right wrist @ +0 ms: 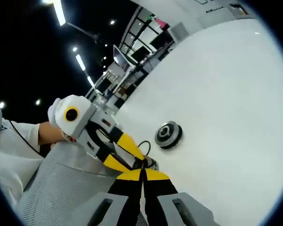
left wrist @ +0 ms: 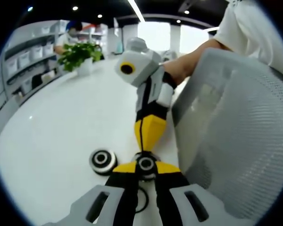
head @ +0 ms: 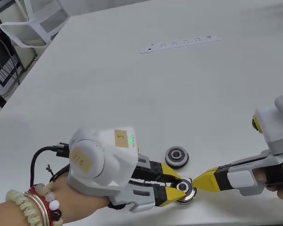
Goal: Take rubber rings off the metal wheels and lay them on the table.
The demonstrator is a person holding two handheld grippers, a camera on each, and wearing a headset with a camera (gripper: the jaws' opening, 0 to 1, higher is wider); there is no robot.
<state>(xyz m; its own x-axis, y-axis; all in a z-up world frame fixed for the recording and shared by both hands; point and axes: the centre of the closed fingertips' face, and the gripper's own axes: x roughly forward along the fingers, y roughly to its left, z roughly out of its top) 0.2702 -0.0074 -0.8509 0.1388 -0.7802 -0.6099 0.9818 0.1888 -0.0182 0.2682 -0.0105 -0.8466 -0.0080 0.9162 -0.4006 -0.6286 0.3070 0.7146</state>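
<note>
My left gripper [head: 178,189] [left wrist: 145,166] is shut on a small metal wheel [head: 183,187] [left wrist: 146,163] near the table's front edge. The right gripper [head: 195,181] [right wrist: 142,173] comes in from the right. Its yellow jaws are closed at the wheel's rim [right wrist: 151,164], seemingly pinching the thin black rubber ring. A loose loop of that ring [right wrist: 142,145] [left wrist: 142,201] hangs off the wheel on the left gripper's side. A second wheel [head: 176,157] [left wrist: 103,160] [right wrist: 168,134] with its black ring on lies flat just behind.
The white table [head: 155,94] stretches away, with a white strip [head: 179,44] lying far back. A white chair [head: 37,21] stands at the far left corner. A grey mesh chair back [left wrist: 236,141] is close to the table's near edge.
</note>
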